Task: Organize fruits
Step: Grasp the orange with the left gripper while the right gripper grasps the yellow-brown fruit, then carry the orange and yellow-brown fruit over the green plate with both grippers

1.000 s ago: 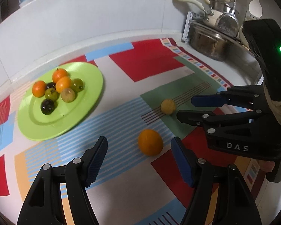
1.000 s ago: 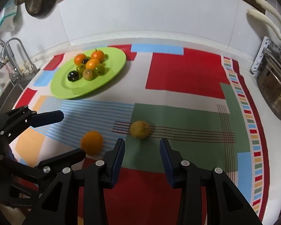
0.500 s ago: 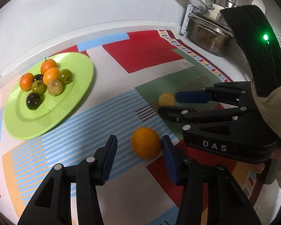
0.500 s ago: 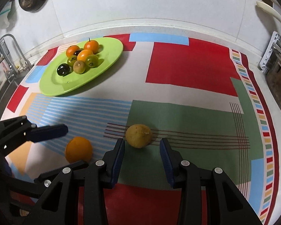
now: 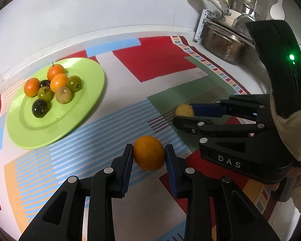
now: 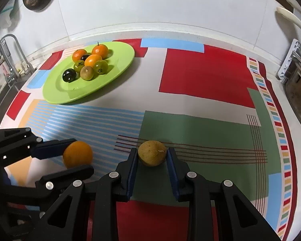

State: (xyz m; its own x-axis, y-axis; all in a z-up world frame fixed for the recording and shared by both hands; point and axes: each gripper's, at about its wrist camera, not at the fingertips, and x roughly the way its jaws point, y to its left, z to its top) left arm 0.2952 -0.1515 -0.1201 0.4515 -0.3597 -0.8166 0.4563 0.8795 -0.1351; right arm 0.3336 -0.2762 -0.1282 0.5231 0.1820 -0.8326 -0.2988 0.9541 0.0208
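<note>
A round lime-green plate point(image 5: 84, 108) of small fruits sits at ten o'clock. The left gripper point(image 5: 149, 154) clamps a round orange fruit point(image 5: 148, 152) on the patterned mat point(image 5: 154, 60). At three o'clock, the right gripper point(image 6: 152, 154), marked "DAS", seemingly pinches a dull yellow-brown fruit point(image 6: 152, 153).
</note>
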